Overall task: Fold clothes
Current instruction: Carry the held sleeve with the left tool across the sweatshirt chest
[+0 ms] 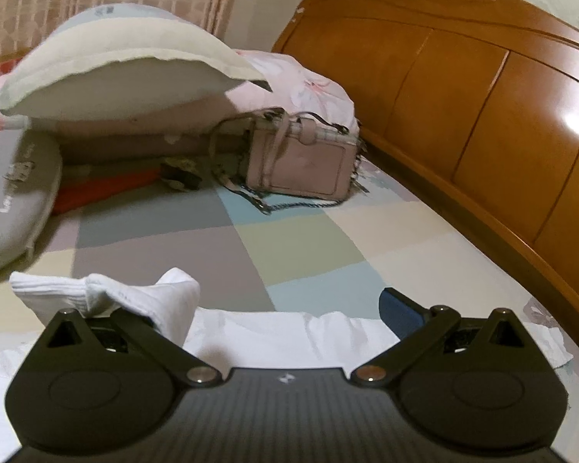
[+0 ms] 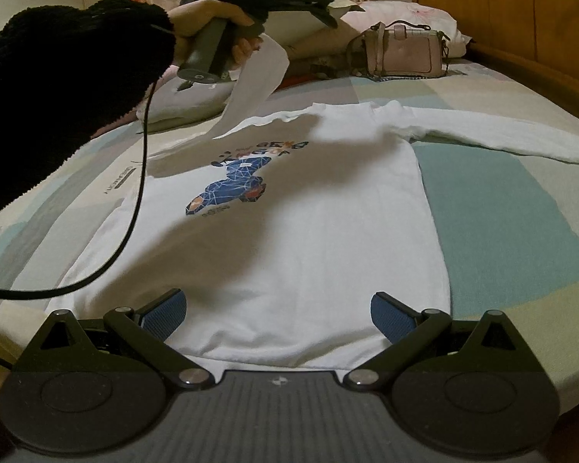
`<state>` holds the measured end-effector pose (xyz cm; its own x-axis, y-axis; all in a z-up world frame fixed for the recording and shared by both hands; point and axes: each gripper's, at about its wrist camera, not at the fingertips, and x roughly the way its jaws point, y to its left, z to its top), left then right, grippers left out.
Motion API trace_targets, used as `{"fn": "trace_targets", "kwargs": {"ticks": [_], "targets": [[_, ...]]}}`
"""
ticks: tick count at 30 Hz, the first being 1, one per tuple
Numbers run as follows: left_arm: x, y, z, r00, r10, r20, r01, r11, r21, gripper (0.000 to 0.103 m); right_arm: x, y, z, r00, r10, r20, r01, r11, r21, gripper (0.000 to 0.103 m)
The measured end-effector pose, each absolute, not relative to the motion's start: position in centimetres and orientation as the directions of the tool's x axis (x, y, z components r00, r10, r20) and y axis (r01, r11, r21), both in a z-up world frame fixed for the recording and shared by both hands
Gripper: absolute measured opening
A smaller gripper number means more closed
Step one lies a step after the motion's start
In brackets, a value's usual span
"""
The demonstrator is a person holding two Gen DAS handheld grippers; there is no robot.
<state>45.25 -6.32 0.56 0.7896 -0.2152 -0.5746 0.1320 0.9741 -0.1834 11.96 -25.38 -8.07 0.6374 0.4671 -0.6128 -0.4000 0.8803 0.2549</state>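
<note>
While white cotton shirt (image 2: 289, 239), blue figure print, lies flat on patchwork bed (image 2: 501, 208), left gripper (image 1: 247, 308) lifts ribbed sleeve cuff (image 1: 108, 297), grip unclear; right gripper (image 2: 278, 314) jaws apart.

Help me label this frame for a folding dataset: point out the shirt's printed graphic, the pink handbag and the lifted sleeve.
printed graphic (image 2: 229, 187), right wrist view, on the blue figure.
pink handbag (image 1: 303, 164), left wrist view, on its front panel.
lifted sleeve (image 2: 260, 77), right wrist view, on the hanging fabric.
</note>
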Motion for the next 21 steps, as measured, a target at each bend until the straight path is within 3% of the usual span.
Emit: {"fn": "trace_targets", "kwargs": {"ticks": [21], "targets": [[45.1,-11.6,-10.4,0.673,-0.298,-0.677,0.221,0.955,-0.200,0.102,12.2,-24.7,-8.3,0.635,0.389,-0.667,-0.370,0.911,0.179,0.103]]}}
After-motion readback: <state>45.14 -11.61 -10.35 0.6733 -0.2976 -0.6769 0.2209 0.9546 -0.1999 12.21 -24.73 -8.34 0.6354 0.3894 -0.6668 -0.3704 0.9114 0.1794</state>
